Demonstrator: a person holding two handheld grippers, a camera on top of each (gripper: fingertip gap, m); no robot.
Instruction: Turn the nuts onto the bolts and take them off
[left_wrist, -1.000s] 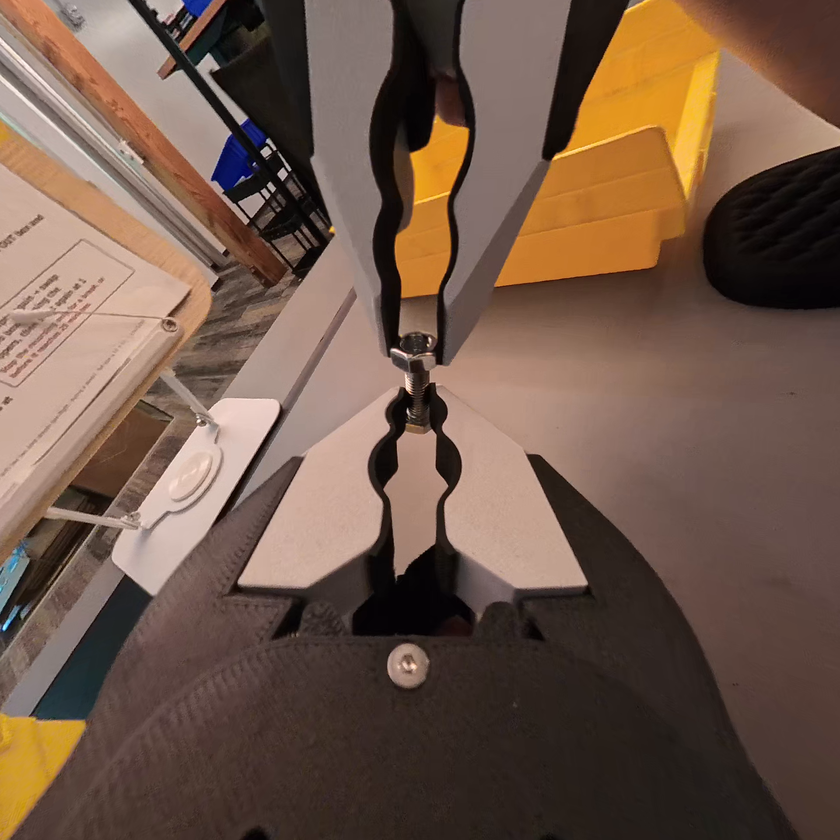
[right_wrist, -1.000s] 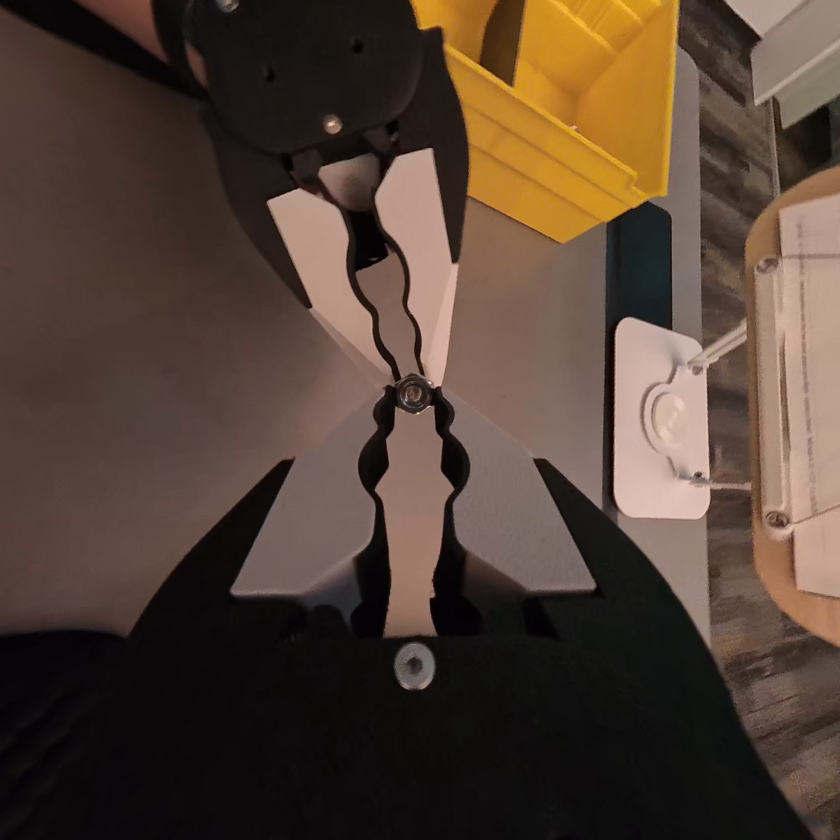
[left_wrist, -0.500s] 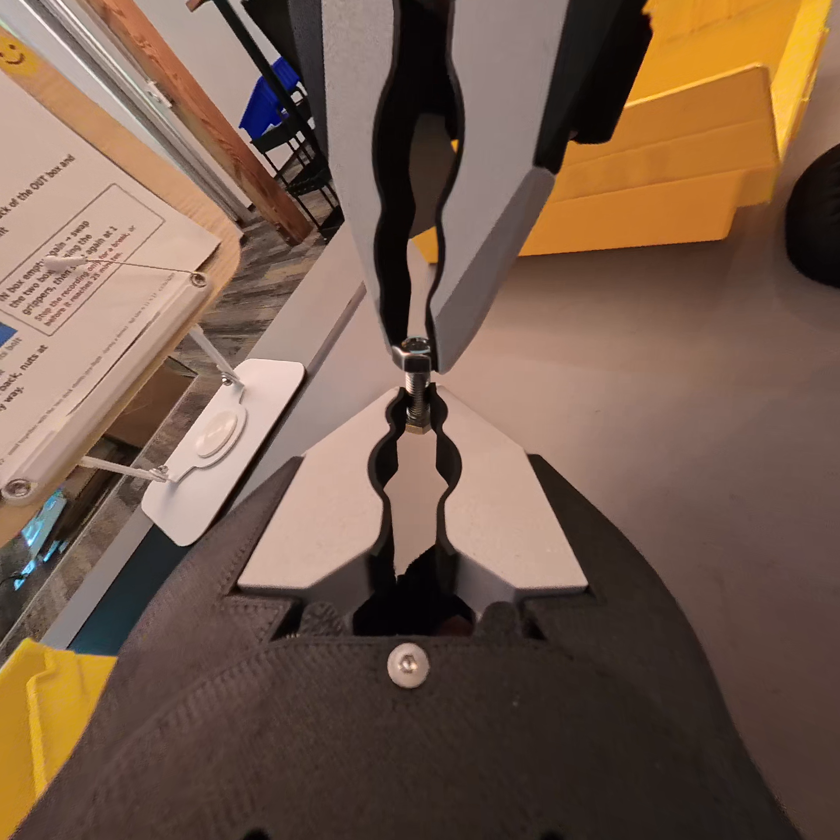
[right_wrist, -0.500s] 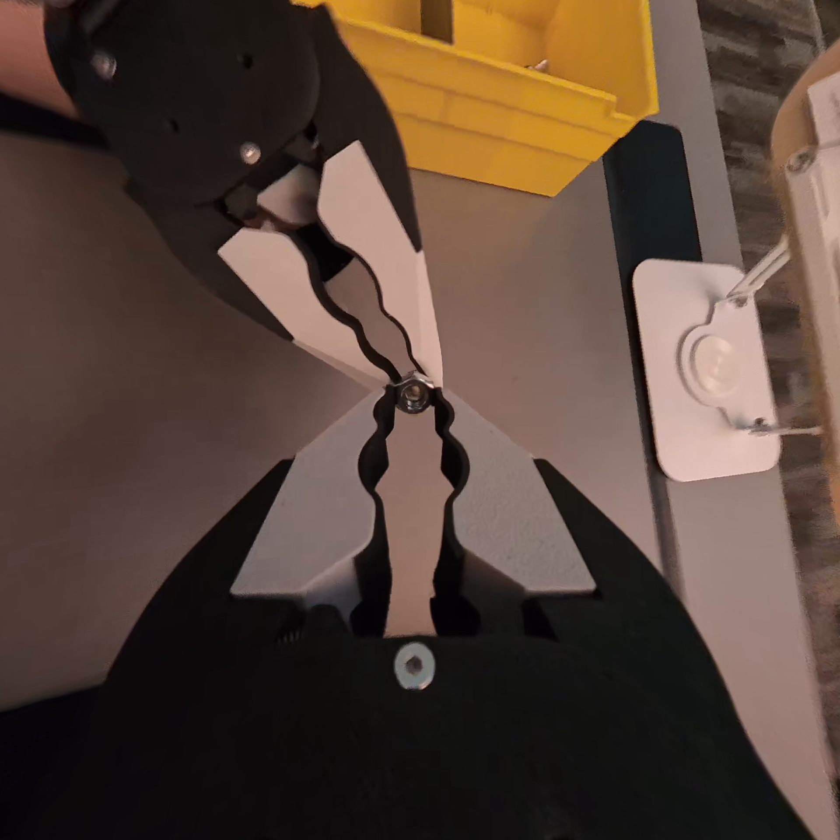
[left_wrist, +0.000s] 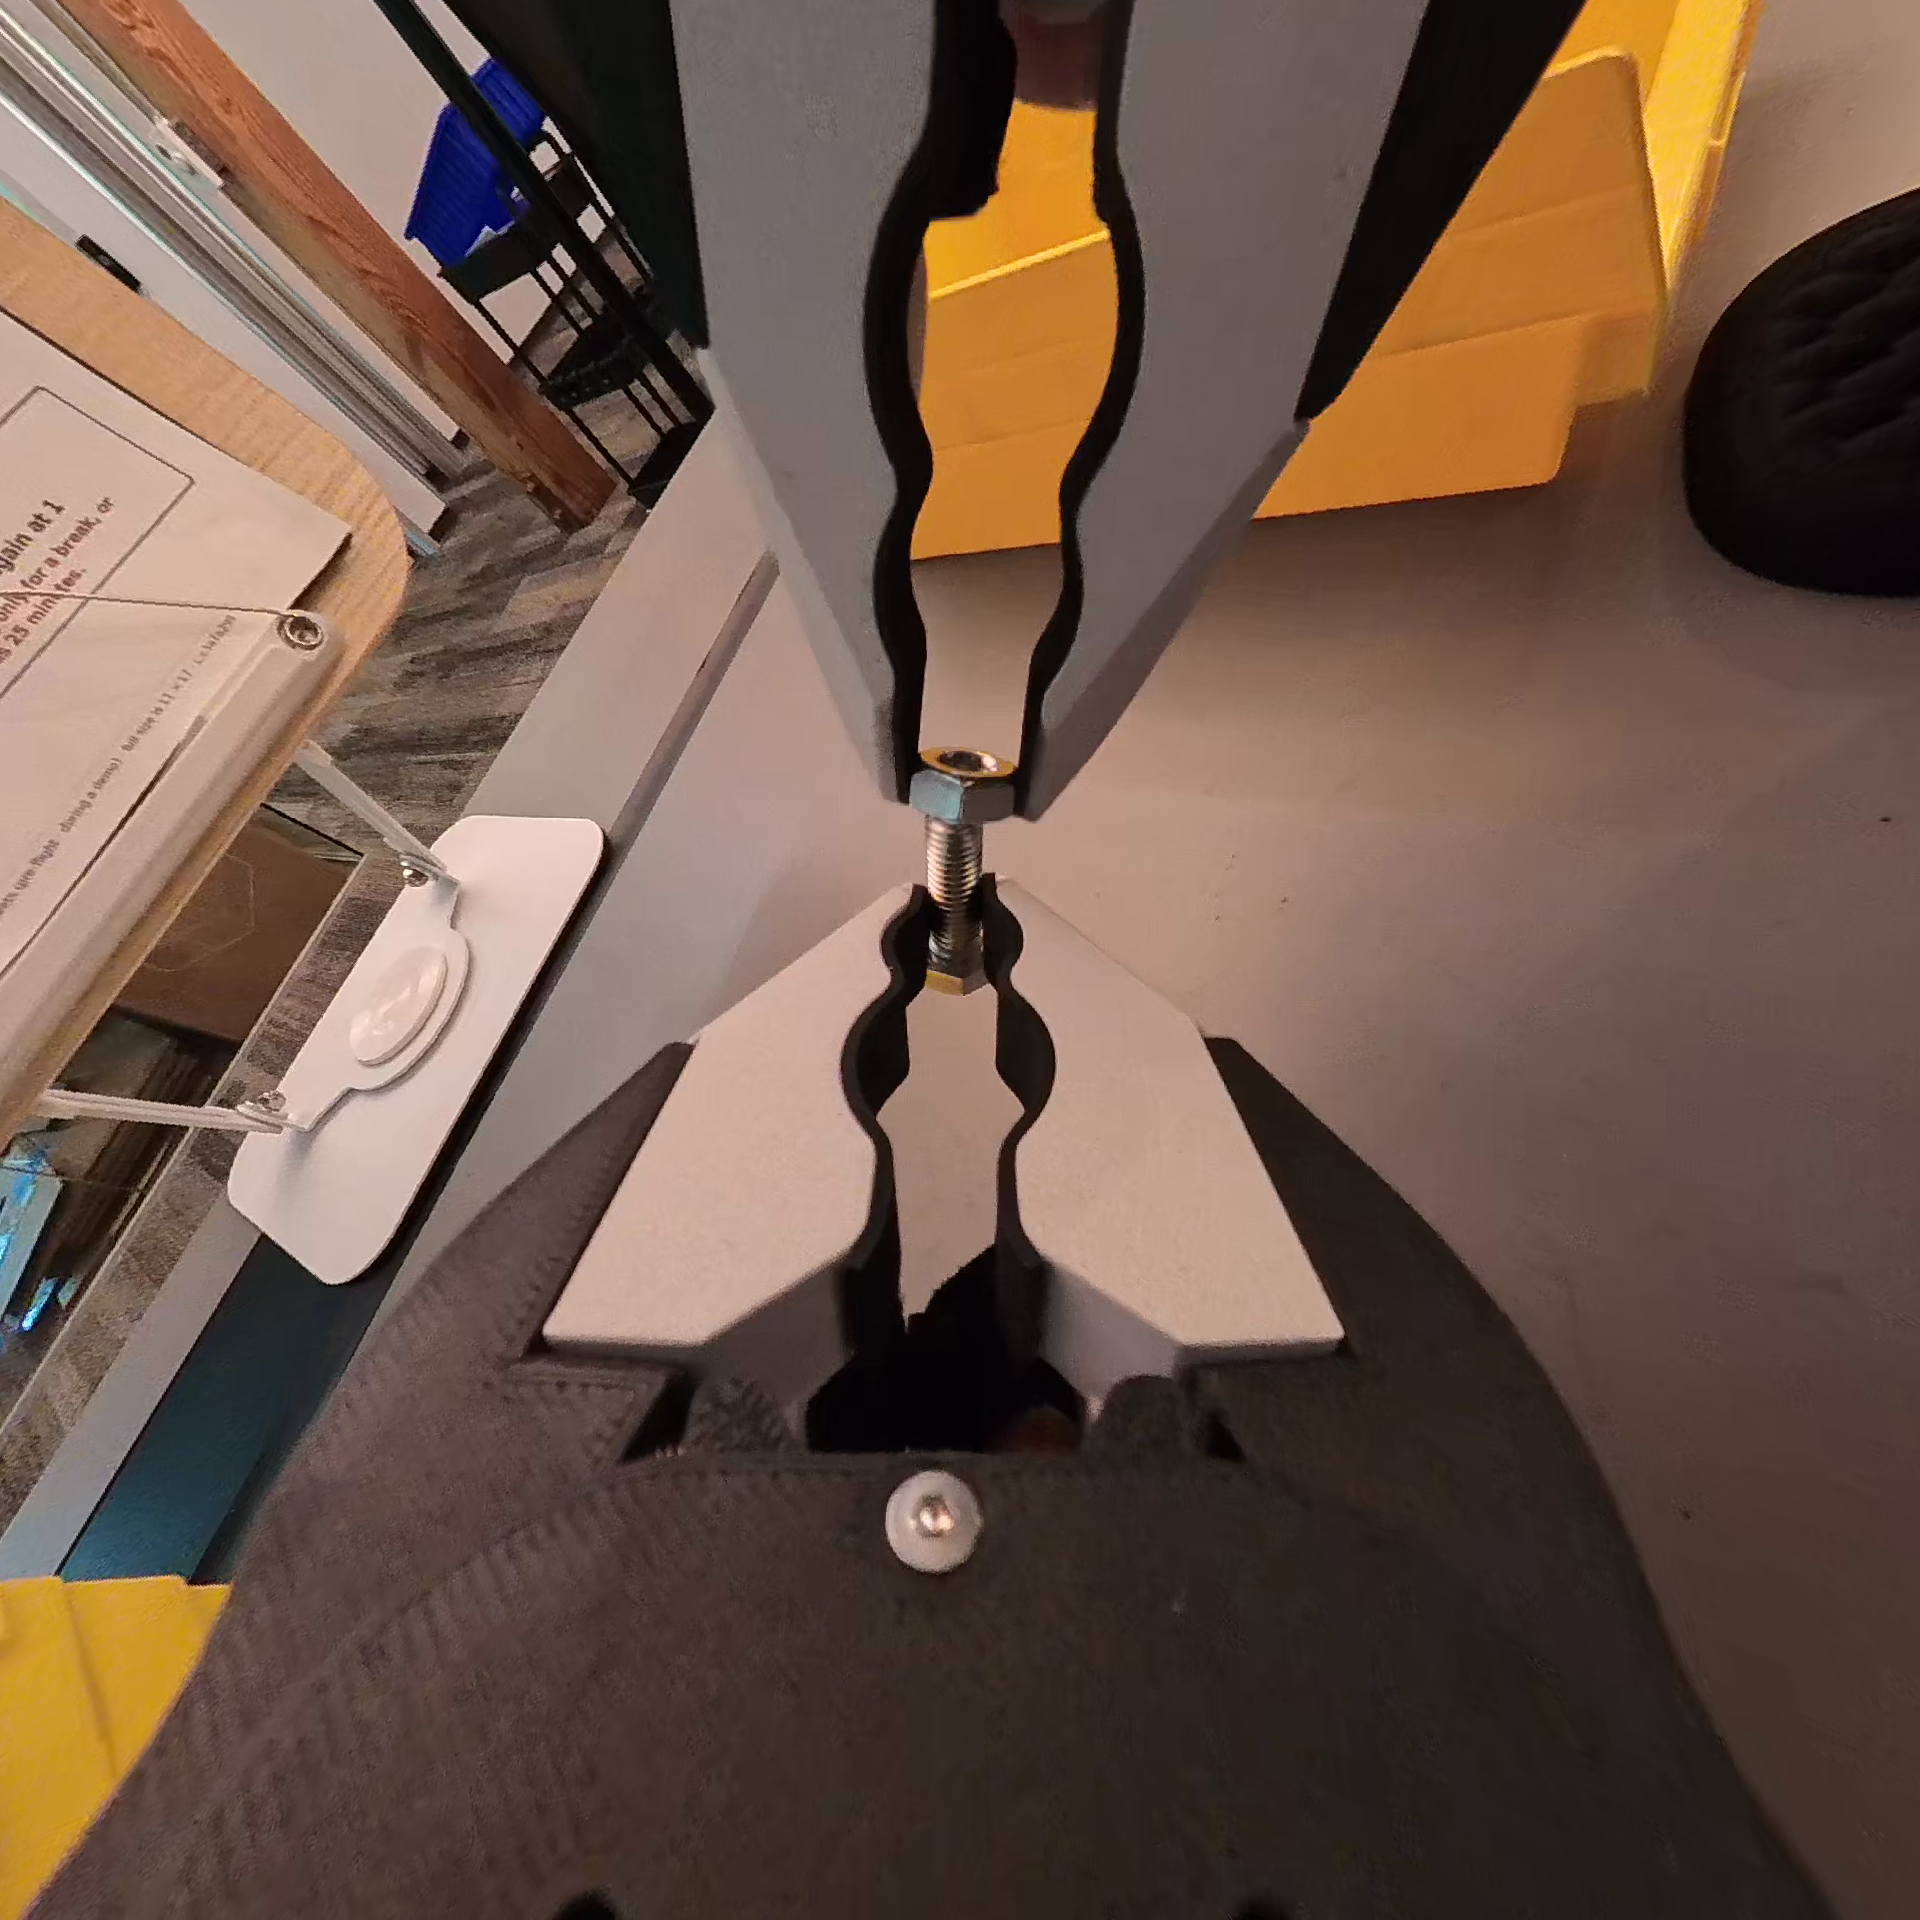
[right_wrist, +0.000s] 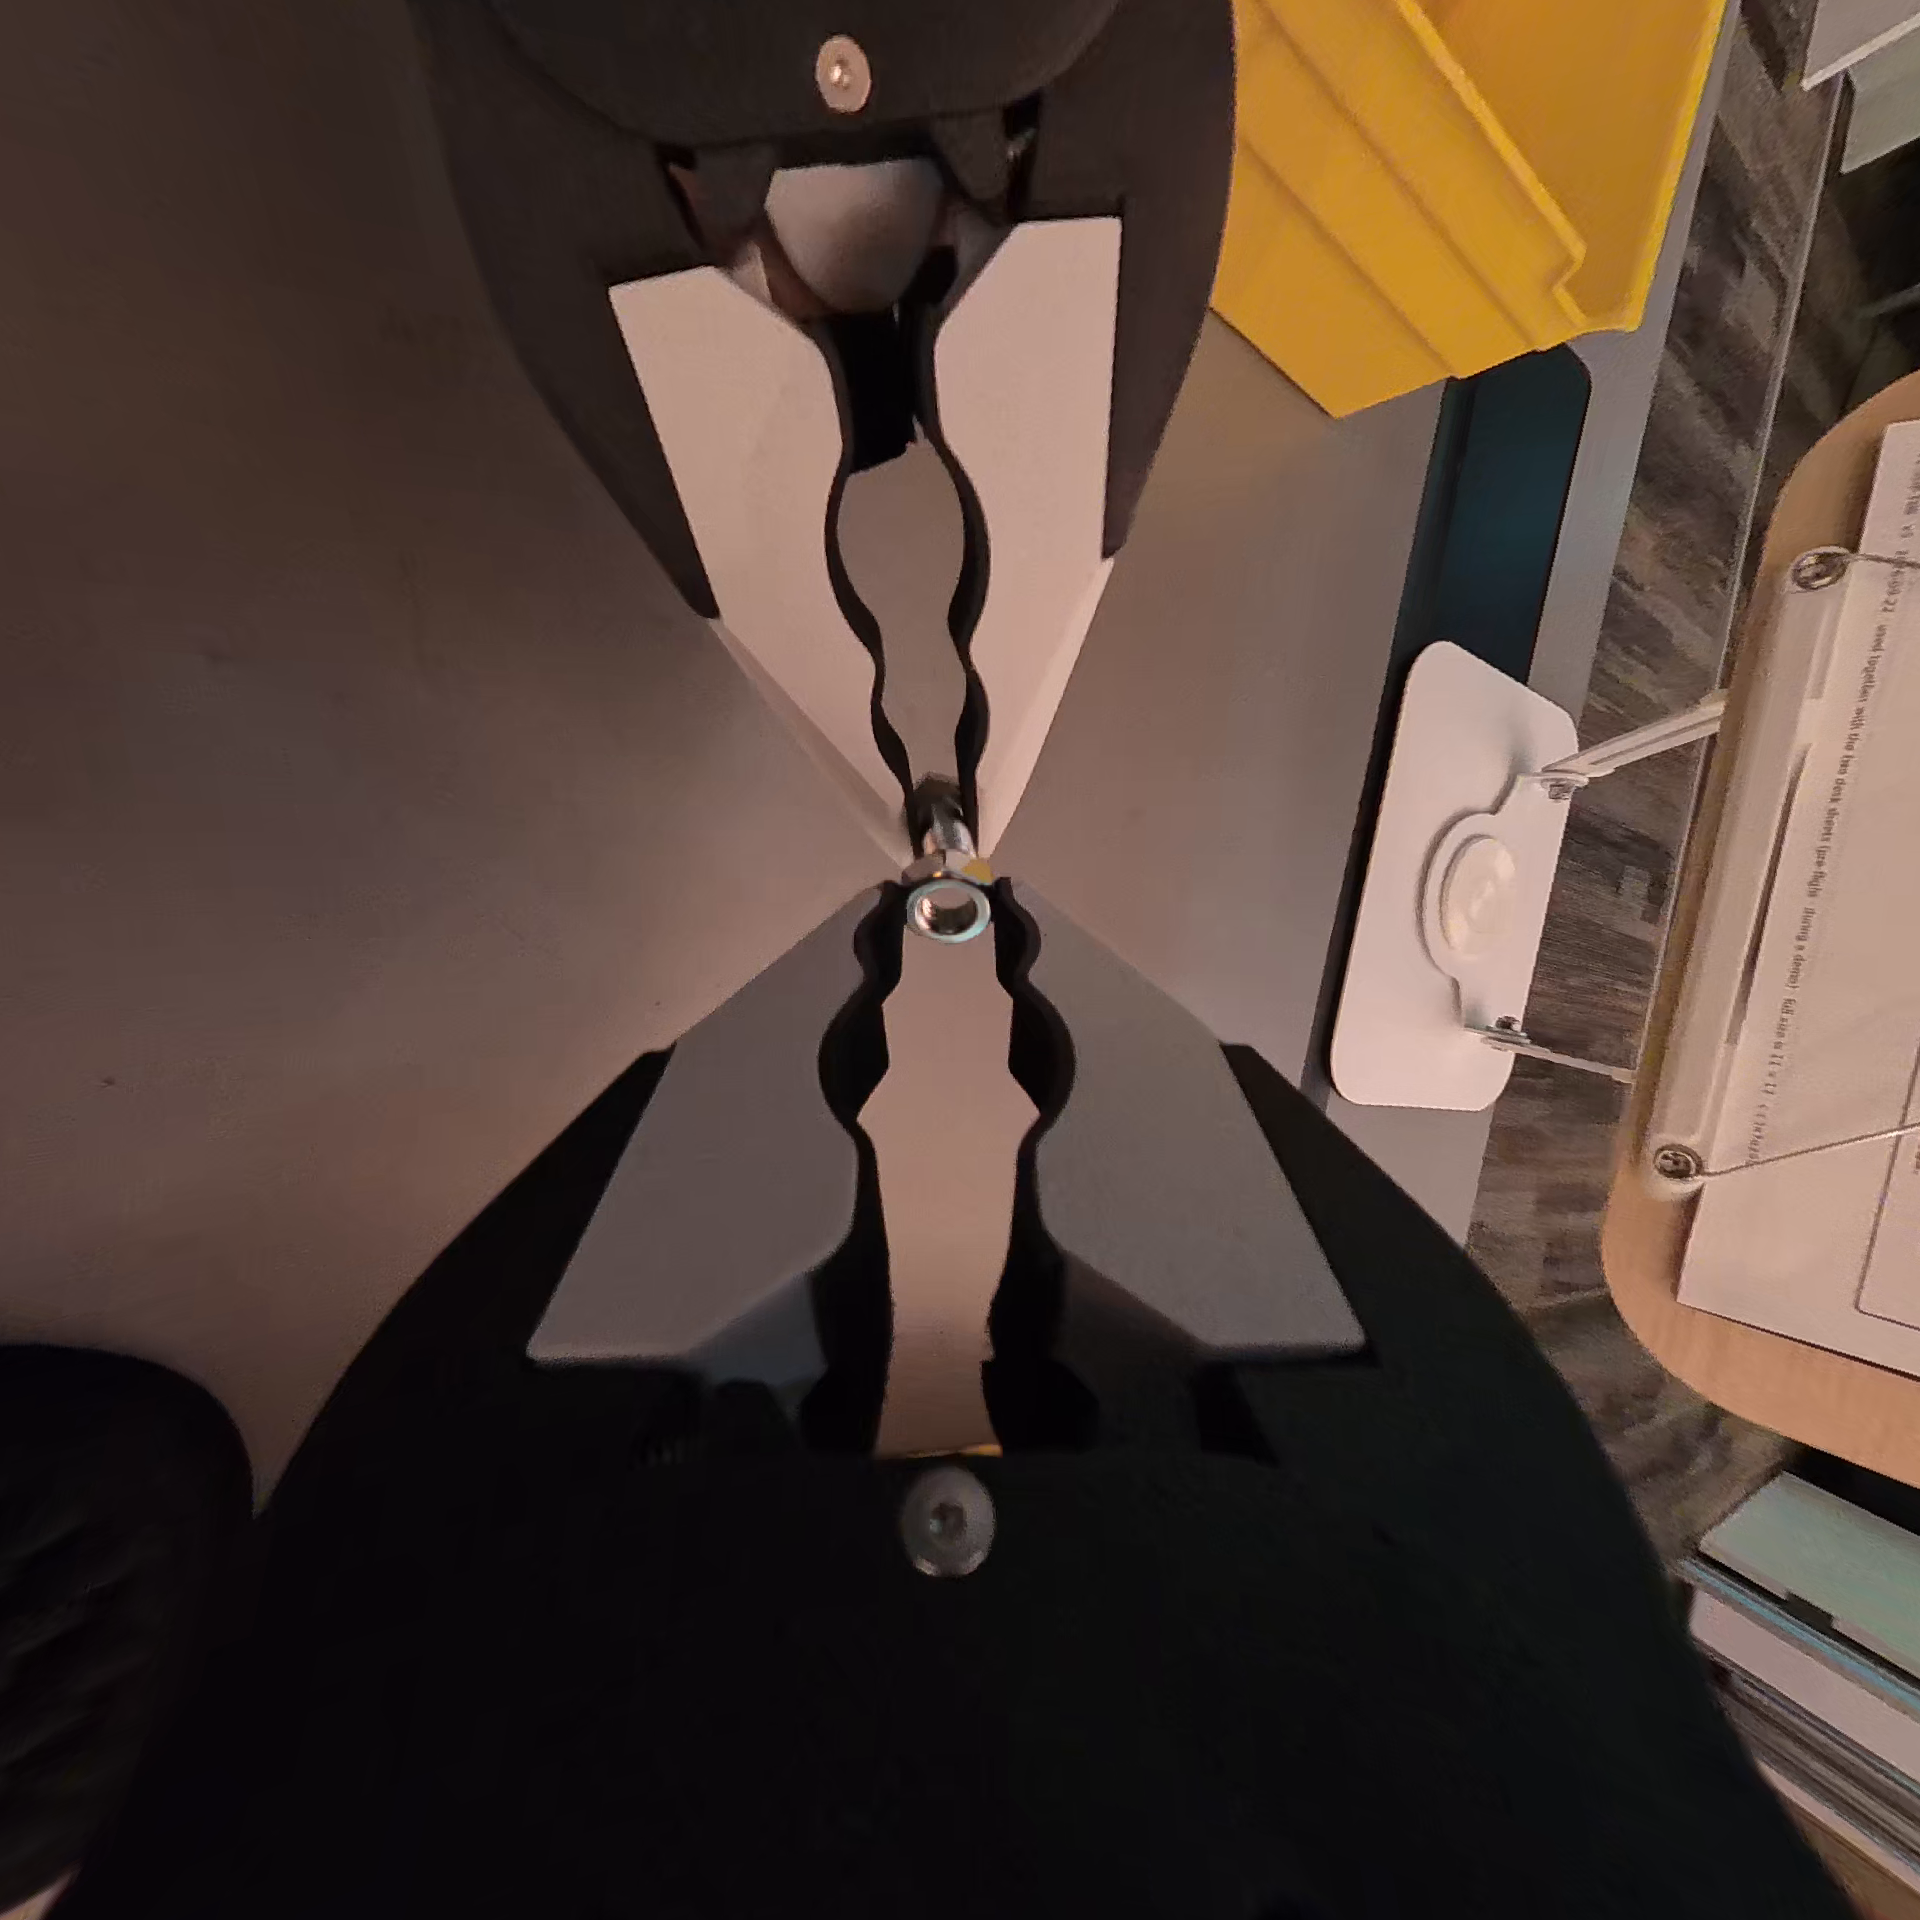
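Nut (left_wrist: 961, 795) backed to bolt (left_wrist: 954, 902) tip; bolt axis spans grippers.

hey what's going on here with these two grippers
A person is working two handheld grippers tip to tip above a grey table. The left gripper is shut on the head end of a small bolt. The right gripper is shut on a nut sitting at the tip of the bolt's thread. Most of the thread is bare between them. A yellow bin sits behind.
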